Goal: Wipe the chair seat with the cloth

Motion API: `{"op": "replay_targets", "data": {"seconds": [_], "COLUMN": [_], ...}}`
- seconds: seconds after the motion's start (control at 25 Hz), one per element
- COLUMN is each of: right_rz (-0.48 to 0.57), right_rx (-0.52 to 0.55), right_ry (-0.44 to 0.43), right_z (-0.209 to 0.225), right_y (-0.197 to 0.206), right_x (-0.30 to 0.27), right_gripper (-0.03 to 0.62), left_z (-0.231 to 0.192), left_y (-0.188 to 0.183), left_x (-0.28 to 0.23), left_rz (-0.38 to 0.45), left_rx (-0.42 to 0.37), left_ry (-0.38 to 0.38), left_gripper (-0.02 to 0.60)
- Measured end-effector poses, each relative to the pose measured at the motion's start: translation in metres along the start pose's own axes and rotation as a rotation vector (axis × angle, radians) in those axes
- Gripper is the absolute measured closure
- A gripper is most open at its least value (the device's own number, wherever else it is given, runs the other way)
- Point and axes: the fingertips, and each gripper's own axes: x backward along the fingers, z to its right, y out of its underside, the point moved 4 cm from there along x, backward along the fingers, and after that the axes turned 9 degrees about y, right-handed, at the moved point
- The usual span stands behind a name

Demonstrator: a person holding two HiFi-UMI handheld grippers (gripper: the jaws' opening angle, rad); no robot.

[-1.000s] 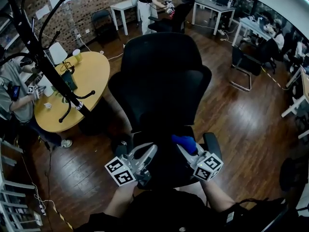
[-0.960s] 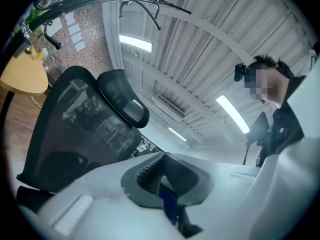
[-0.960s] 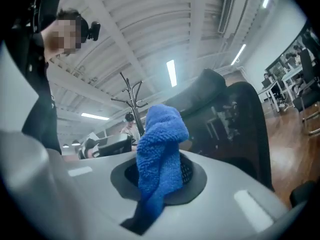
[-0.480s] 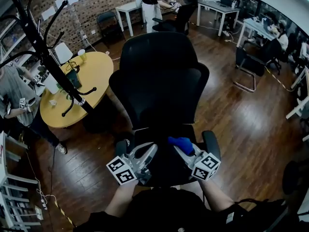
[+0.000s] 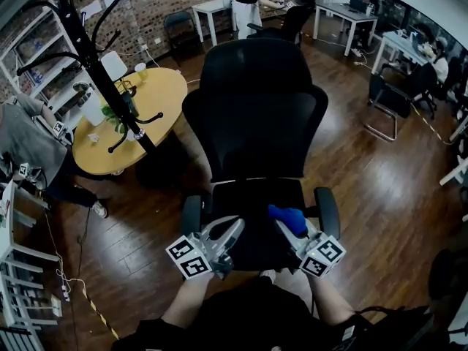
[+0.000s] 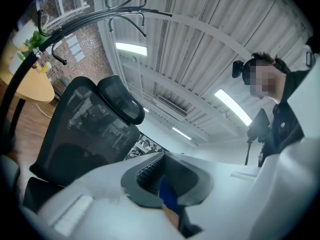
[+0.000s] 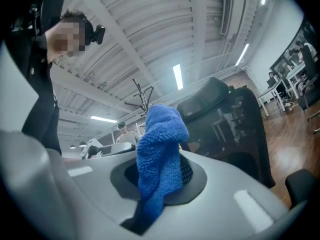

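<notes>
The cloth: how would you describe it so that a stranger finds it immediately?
Start at the big black office chair. Above its seat, the right gripper is shut on the cloth. It is bright blue and fluffy; its neighbours are black or grey.

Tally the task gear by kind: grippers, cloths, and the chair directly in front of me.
Grippers: 2 (left gripper, right gripper)
Blue cloth: 1
Black office chair: 1
Total: 4
</notes>
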Motion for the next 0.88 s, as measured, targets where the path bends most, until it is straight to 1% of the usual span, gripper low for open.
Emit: {"op": "replay_targets", "data": {"seconds": [0.12, 0.24, 0.32, 0.44, 0.52, 0.6, 0.72, 0.8, 0.88], "right_rz": [0.001, -0.001, -0.005, -0.012, -0.011, -0.005, 0.01, 0.021, 0.032], "right_rx": [0.008, 0.006, 0.007, 0.013, 0.017, 0.03, 0.038, 0.035, 0.041], "right_ry": [0.03, 0.057, 0.062, 0.064, 0.054, 0.036, 0.021, 0.031, 0.041], "right_z": [-0.015, -0.037, -0.054, -0.076, -0.087, -0.095, -0.095, -0.088, -0.082], "right_y": [0.001, 0.005, 0.013, 0.025, 0.028, 0.025, 0.018, 0.012, 0.006], "right_x": [0.021, 0.04, 0.045, 0.051, 0.057, 0.065, 0.079, 0.093, 0.104], "right_gripper": [0.557, 0.557, 0.557, 0.557, 0.557, 0.557, 0.557, 0.556, 0.557], "left_z": [0.024, 0.045, 0.054, 0.061, 0.067, 0.075, 0.087, 0.095, 0.104], "left_y": [0.006, 0.008, 0.01, 0.015, 0.018, 0.019, 0.023, 0.028, 0.033], "left_x": [0.007, 0.029, 0.055, 0.095, 0.108, 0.111, 0.101, 0.086, 0.067], "left_rz": [0.006, 0.014, 0.029, 0.051, 0.061, 0.062, 0.065, 0.055, 0.027], "left_rx": [-0.018, -0.027, -0.027, -0.012, -0.011, -0.025, -0.033, -0.036, -0.053], "left_ry": [0.025, 0.026, 0.007, -0.042, -0.065, -0.073, -0.066, -0.052, -0.024], "left_gripper": [0.581, 0.581, 0.581, 0.581, 0.581, 0.581, 0.581, 0.581, 0.581]}}
